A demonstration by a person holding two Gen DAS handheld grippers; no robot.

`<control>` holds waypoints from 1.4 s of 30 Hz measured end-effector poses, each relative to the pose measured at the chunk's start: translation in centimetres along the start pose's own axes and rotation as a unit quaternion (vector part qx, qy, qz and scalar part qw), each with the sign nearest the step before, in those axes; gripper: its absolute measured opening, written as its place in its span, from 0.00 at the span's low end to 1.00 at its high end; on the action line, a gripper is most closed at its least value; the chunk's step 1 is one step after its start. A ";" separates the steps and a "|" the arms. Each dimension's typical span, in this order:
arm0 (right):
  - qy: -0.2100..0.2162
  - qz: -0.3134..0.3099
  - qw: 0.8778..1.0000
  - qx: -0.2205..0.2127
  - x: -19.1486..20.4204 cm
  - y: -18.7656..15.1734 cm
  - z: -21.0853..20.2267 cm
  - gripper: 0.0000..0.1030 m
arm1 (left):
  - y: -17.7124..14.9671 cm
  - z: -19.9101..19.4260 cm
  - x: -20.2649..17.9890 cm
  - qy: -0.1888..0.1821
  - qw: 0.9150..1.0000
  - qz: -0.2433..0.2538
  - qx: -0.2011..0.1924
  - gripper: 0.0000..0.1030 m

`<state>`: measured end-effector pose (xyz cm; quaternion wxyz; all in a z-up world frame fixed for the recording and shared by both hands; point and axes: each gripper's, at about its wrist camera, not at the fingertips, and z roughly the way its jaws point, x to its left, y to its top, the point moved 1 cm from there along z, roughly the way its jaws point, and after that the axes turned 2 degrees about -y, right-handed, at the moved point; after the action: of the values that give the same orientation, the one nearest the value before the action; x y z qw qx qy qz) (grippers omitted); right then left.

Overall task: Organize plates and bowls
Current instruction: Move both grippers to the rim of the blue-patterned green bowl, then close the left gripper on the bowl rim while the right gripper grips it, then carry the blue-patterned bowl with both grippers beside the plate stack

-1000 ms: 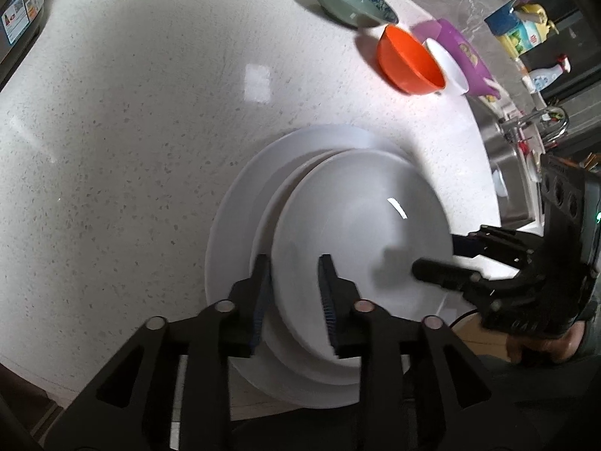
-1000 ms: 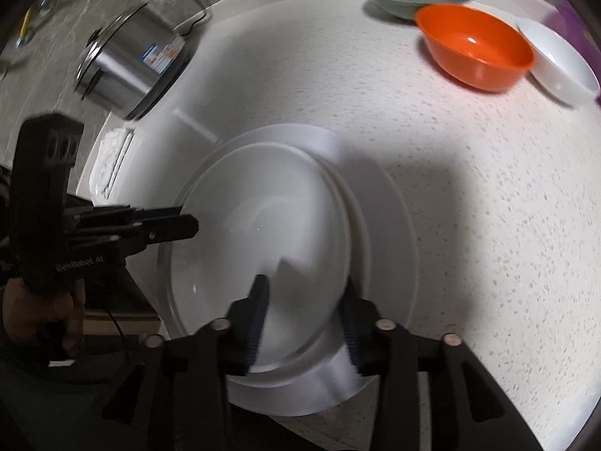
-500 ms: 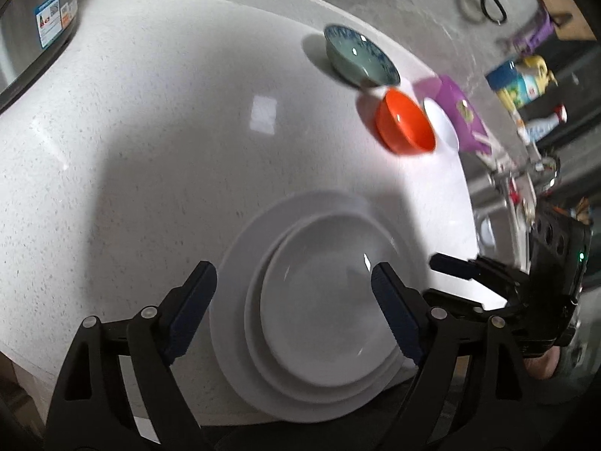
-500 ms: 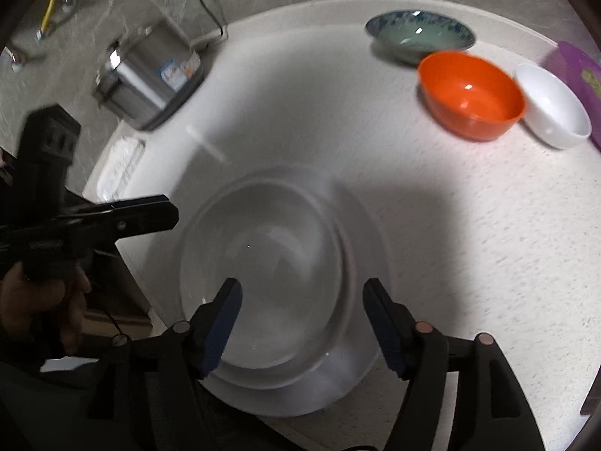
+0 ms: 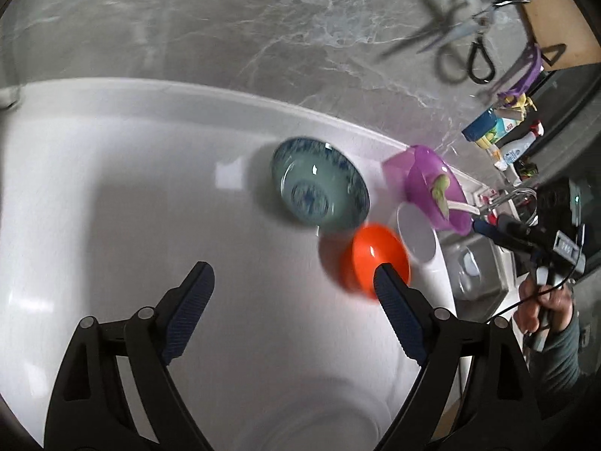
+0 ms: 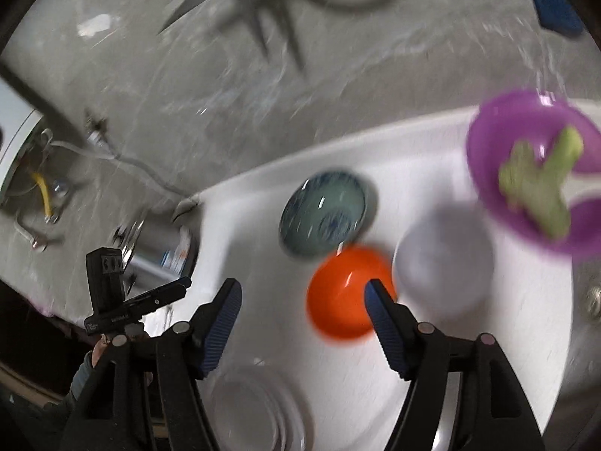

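My left gripper (image 5: 293, 282) is open and empty above the white counter. My right gripper (image 6: 300, 297) is open and empty too. Ahead stand a blue-patterned bowl (image 5: 319, 191) (image 6: 323, 212), an orange bowl (image 5: 375, 259) (image 6: 342, 297), a white bowl (image 5: 417, 233) (image 6: 443, 259) and a purple bowl (image 5: 439, 191) (image 6: 533, 176) with a green piece in it. The stacked white plates (image 5: 319, 417) (image 6: 259, 409) lie below both grippers at the bottom edge. The orange bowl sits just beyond my right finger in each view.
A steel cooker (image 6: 161, 248) stands at the counter's left. A sink (image 5: 473, 267) lies right of the bowls, with bottles (image 5: 503, 139) behind it. Scissors (image 5: 465, 34) hang on the grey marbled wall. The views are blurred by motion.
Both grippers let go of the top plate, opened wide and lifted, tilting up toward the bowls at the back. The plates stay stacked on the counter.
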<state>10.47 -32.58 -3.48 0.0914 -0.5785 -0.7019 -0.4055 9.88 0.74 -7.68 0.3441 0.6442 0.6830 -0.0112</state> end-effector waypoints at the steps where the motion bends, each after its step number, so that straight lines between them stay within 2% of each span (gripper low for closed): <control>1: 0.004 0.011 1.000 0.000 -0.1 1.6 0.9 0.69 | 1.5 1.1 0.4 0.000 1.000 0.002 0.006 0.84; 3: 0.008 0.024 1.000 0.008 -0.4 3.2 2.7 0.69 | 4.4 3.8 1.1 -0.001 1.000 0.007 0.024 0.84; 6: -0.031 0.039 0.998 0.024 -1.3 5.1 6.2 0.66 | 6.7 7.2 1.5 0.008 0.999 0.018 0.046 0.84; 8: -0.049 0.049 0.997 0.042 -2.1 5.6 8.6 0.59 | 7.8 9.5 2.1 0.010 0.998 0.019 0.066 0.83; 14: -0.085 0.072 0.991 0.073 -3.9 6.4 13.0 0.53 | 8.3 12.4 3.1 0.009 0.996 0.024 0.090 0.82; 21: -0.113 0.067 0.985 0.108 -4.2 6.9 15.9 0.52 | 8.2 14.7 4.7 0.011 0.994 0.017 0.108 0.74; 25: -0.118 0.067 0.983 0.125 -4.6 6.9 17.3 0.46 | 8.1 15.6 4.9 0.014 0.994 0.018 0.109 0.64; 27: -0.123 0.059 0.982 0.130 -4.4 6.9 17.9 0.44 | 8.0 16.1 4.6 0.010 0.993 0.022 0.112 0.54; 29: -0.127 0.050 0.982 0.131 -4.3 6.9 18.2 0.38 | 8.0 16.4 4.4 0.012 0.993 0.027 0.116 0.38; 31: -0.130 0.049 0.981 0.133 -4.0 7.1 18.8 0.28 | 7.8 16.6 4.2 0.010 0.992 0.029 0.119 0.27; 32: -0.130 0.051 0.981 0.134 -4.1 7.2 18.8 0.22 | 7.7 16.8 4.2 0.012 0.992 0.029 0.120 0.26; 34: -0.131 0.053 0.981 0.135 -4.4 7.2 18.8 0.18 | 7.6 16.9 4.3 0.015 0.992 0.028 0.121 0.25; 35: -0.127 0.056 0.981 0.133 -4.5 7.2 18.9 0.17 | 7.6 17.0 4.4 0.014 0.992 0.027 0.121 0.20; 39: -0.126 0.055 0.981 0.138 -5.0 6.8 19.2 0.13 | 7.4 17.6 4.1 0.011 0.992 0.027 0.120 0.12; 42: -0.128 0.049 0.981 0.135 -5.0 6.7 19.4 0.10 | 7.4 18.0 3.4 0.020 0.992 0.033 0.119 0.12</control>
<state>24.59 -23.17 -16.05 0.0980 -0.6420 -0.7265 -0.2247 24.84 -3.26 -19.91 0.2515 0.7029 0.6618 -0.0679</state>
